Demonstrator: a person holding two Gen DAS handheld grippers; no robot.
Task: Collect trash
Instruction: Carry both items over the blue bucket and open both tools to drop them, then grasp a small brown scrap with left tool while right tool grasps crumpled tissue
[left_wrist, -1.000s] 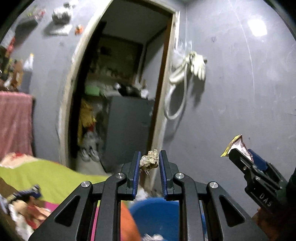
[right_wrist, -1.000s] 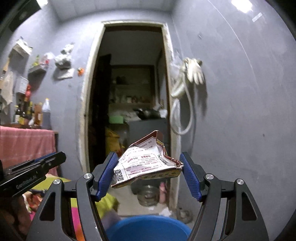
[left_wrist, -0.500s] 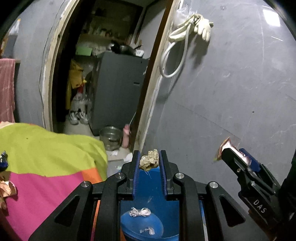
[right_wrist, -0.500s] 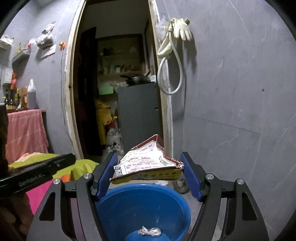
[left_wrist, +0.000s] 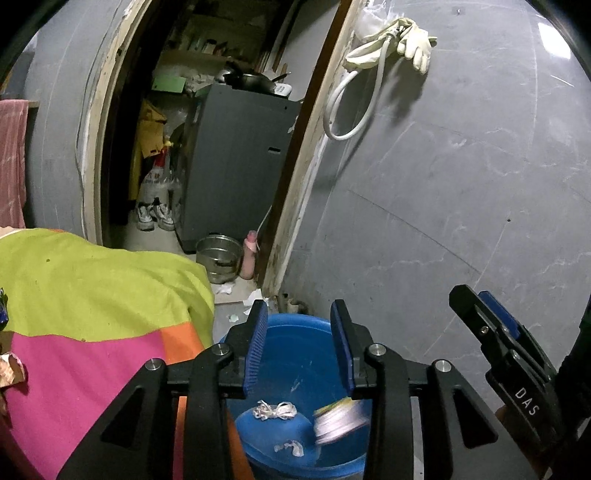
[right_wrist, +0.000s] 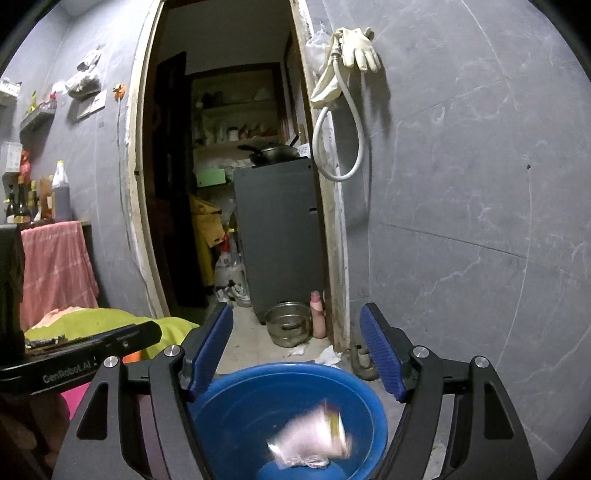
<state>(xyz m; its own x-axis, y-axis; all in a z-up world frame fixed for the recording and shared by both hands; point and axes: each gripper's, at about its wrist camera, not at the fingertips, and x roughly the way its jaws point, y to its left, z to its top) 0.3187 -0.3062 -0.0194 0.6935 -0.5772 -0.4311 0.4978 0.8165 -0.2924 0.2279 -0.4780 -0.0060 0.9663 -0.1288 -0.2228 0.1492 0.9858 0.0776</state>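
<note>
Left gripper (left_wrist: 299, 343): fingers apart, nothing between them. It hangs directly above the basin (left_wrist: 314, 328), a placement that suits dropping trash straight down.

Right gripper (right_wrist: 297, 350): fingers wide apart, also without load, aimed over the basin (right_wrist: 236, 391) from just beside the left one. Its tip (left_wrist: 476, 306) shows at the right edge of the left view.

Basin: blue plastic, on the floor by the grey wall (left_wrist: 461, 184), near the doorway. It serves as the trash collector.

Wrapper (right_wrist: 314, 435): printed packet, blurred, inside the basin's mouth below the right gripper. The blur suggests it is falling or tumbling; whether it has landed cannot be told. In the left view it sits low on the basin's right side (left_wrist: 340, 419).

White scraps (left_wrist: 275, 410): crumpled bits lying on the basin bottom, with a second one (left_wrist: 290, 447) nearer the camera.

Bedcover (left_wrist: 92, 295): green, pink and orange cloth, just left of the basin. A brownish scrap (left_wrist: 11, 369) at its left edge looks like trash yet to be collected.

Floor litter (left_wrist: 251, 297): white paper bits by the doorway, beyond the basin.

Background: pot (left_wrist: 218, 254), pink bottle (left_wrist: 249, 258), grey cabinet (left_wrist: 236, 162), hose and glove (left_wrist: 413, 40) hung on the wall.

Status, as judged: this drop is finished or nearly so; both grippers are free for the next piece.
</note>
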